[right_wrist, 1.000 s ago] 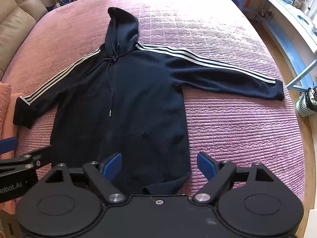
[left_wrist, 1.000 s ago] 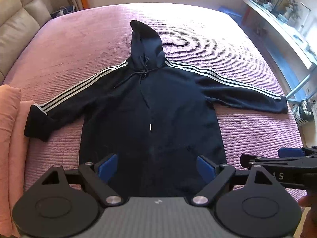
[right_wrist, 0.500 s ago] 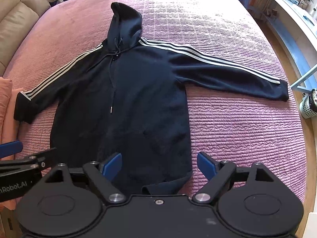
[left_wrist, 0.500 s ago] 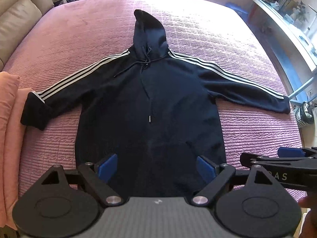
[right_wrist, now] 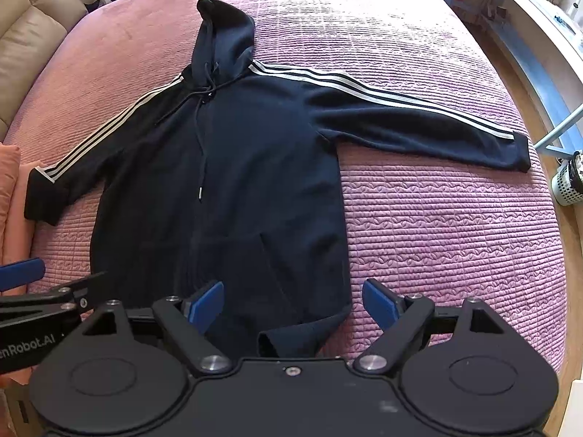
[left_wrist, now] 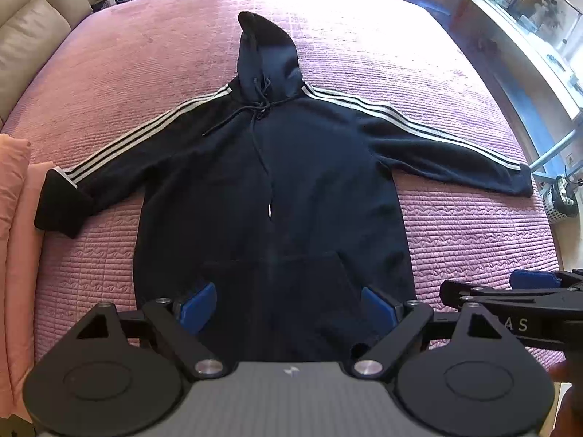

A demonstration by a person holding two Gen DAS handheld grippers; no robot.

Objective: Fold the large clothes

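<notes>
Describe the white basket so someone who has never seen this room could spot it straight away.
Start at the big pink bed with the navy hoodie spread across it. Follow the hoodie's right sleeve past the bed's edge to the wooden floor. The white basket stands there, the only perforated white container.

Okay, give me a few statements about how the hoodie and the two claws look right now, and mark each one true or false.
1. The hoodie lies spread flat on the pink bedspread with both sleeves stretched out. True.
2. The left claw is shut on the hem. False: its jaws are open and hold nothing.
3. The hood is folded down over the chest. False: it points away from the body, up the bed.
4. The right claw is open near the hem's right corner. True.
5. White stripes run along both sleeves. True.
</notes>
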